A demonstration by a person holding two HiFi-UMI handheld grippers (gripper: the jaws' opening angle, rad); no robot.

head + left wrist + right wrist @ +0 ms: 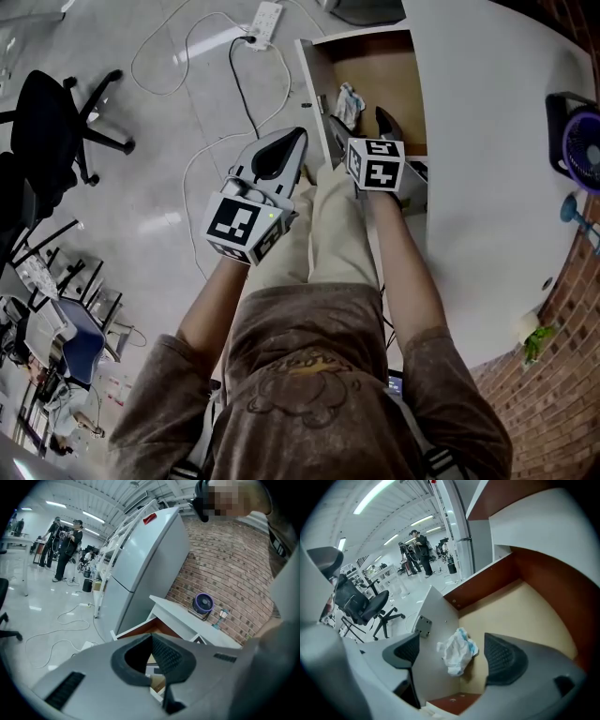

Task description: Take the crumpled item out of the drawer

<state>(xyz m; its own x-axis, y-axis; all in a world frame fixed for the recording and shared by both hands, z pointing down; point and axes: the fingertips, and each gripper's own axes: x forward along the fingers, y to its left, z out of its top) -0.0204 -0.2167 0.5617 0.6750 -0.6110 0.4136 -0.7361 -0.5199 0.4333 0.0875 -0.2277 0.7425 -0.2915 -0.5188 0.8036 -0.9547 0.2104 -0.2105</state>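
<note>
The crumpled item [349,103], a white wad with blue print, lies inside the open drawer [314,70] against its left wall. In the right gripper view the crumpled item [457,650] sits on the tan drawer floor [515,611], just beyond and between the jaws. My right gripper [452,657] is open, with nothing touching its pads [500,657]. From the head view the right gripper [362,120] reaches over the drawer's near end. My left gripper [296,139] hangs left of the drawer, shut and empty; its jaw tips [151,639] meet.
A white desk top [487,187] covers the drawer's right side, with a small purple fan [581,141] on it. A power strip [267,19] and cables lie on the floor. An office chair [56,112] stands at left. My legs [328,234] are below the drawer.
</note>
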